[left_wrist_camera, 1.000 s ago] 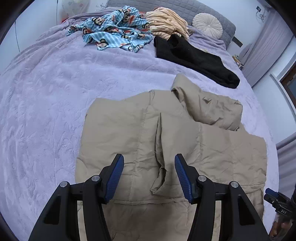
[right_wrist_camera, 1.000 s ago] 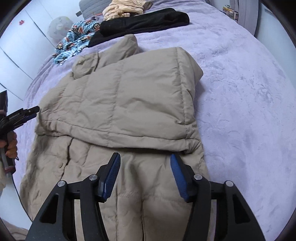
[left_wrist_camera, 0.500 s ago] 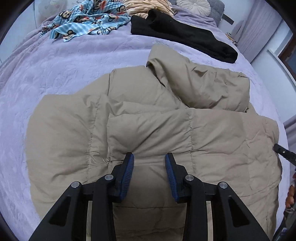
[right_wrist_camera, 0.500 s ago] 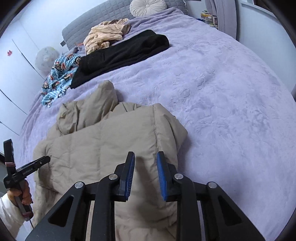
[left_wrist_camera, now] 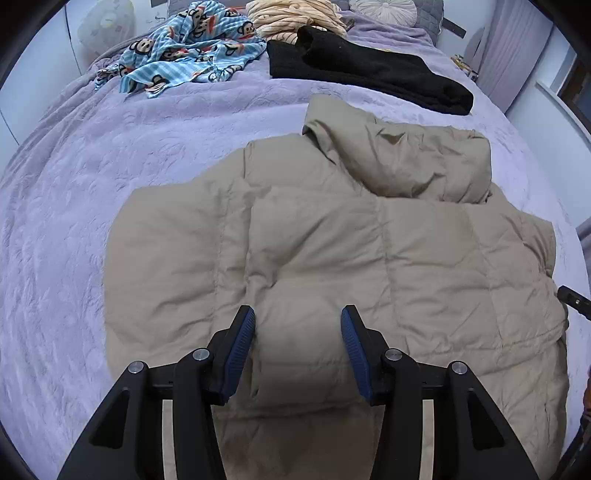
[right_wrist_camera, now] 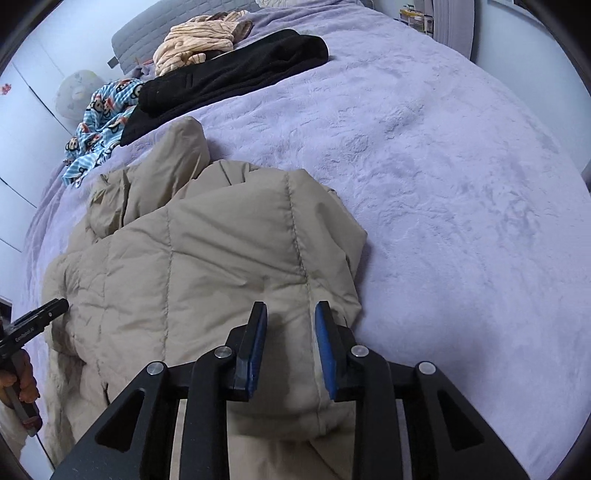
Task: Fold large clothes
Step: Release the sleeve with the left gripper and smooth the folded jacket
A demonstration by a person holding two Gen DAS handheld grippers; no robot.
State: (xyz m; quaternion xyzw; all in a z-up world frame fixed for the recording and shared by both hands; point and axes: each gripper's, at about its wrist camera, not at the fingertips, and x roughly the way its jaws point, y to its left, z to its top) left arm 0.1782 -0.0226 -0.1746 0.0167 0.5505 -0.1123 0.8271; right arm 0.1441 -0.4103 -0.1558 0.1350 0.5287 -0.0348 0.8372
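Note:
A beige quilted puffer jacket [left_wrist_camera: 332,240] lies on the purple bed, its lower part folded up over the body, hood [left_wrist_camera: 406,162] toward the headboard. It also shows in the right wrist view [right_wrist_camera: 207,280]. My left gripper [left_wrist_camera: 298,345] is open just above the folded edge, holding nothing. My right gripper [right_wrist_camera: 290,345] is open, jaws partly apart, over the fold's right end; puffy fabric bulges between the jaws, ungripped. The left tool's tip [right_wrist_camera: 37,321] shows at the left of the right wrist view.
A purple fleece blanket [left_wrist_camera: 110,155] covers the bed. A black garment [left_wrist_camera: 369,70], a blue monkey-print cloth [left_wrist_camera: 184,51] and a striped cream garment [left_wrist_camera: 295,16] lie near the headboard. A round pillow [left_wrist_camera: 384,9] sits behind. Curtains and a wall stand at right.
Both grippers carried the jacket's lower part up over the body, closing on it half a second ago. Both have now opened and let the fold go; it rests on the jacket.

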